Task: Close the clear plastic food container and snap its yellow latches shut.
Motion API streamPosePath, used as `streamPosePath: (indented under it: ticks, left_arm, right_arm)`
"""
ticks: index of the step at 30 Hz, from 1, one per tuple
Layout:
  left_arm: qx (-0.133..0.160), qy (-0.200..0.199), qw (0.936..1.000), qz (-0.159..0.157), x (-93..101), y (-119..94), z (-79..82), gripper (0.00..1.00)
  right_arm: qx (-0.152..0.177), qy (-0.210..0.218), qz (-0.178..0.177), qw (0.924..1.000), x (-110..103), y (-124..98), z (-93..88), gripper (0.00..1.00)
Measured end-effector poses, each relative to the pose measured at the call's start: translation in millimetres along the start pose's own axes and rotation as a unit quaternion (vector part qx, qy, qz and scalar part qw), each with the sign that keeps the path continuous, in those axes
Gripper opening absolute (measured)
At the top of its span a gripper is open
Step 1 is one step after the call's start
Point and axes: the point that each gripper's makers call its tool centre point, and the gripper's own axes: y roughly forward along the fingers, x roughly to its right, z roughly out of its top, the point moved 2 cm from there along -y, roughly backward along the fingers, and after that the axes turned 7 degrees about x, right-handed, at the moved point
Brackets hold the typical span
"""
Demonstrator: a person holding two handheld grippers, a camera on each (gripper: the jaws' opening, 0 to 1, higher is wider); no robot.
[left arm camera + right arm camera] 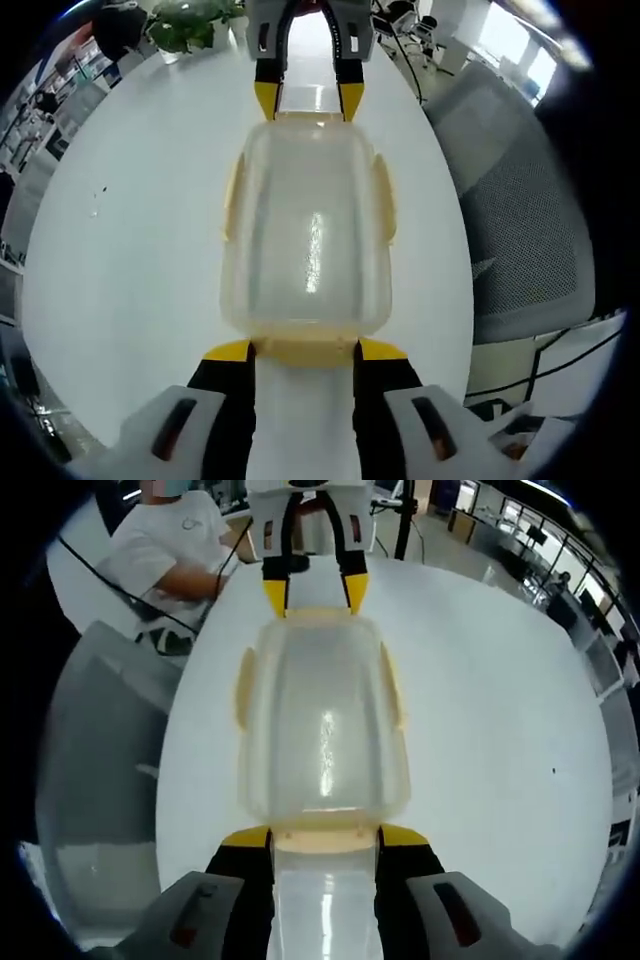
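From the left gripper view I see the clear container (307,245) lying lid-on in the middle of the white desk (130,260), with a grey mesh chair (525,220) off the desk edge at 3 o'clock and a potted plant (190,25) at 11 o'clock; the right gripper view gives me instead a person in a white shirt (175,540) at 11 o'clock and a grey chair back (100,770) at 9 o'clock. In each view the container sits between the two grippers, one at each short end. My left gripper (305,350) has its yellow-tipped jaws spread apart, their tips touching or just beside the yellow end latch (305,350) at 6 o'clock; I cannot tell whether they press it. My right gripper (325,836) is posed the same way at the opposite end, jaws apart on either side of that end's latch (325,838). Each gripper faces the other along the container's length, and each appears at 12 o'clock in the other's view. Pale yellow side latches (384,200) lie along both long sides of the container. The desk is glossy and bare around the container. Behind it, I see office furniture and bright windows (515,45).
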Motion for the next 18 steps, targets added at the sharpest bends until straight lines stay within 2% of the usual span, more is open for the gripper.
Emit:
streamPosePath:
  ticks: [8,18]
  left_arm:
    - [-0.004,0.005,1.0000,0.002,-4.1,-2,5.3,0.36]
    - [0.000,0.002,1.0000,0.000,0.7,2,15.8,0.36]
  right_arm:
    - [0.001,0.001,-0.003,1.0000,1,-4,-1.1,0.37]
    - [-0.004,0.000,-0.001,1.0000,-1,-11,-10.9,0.37]
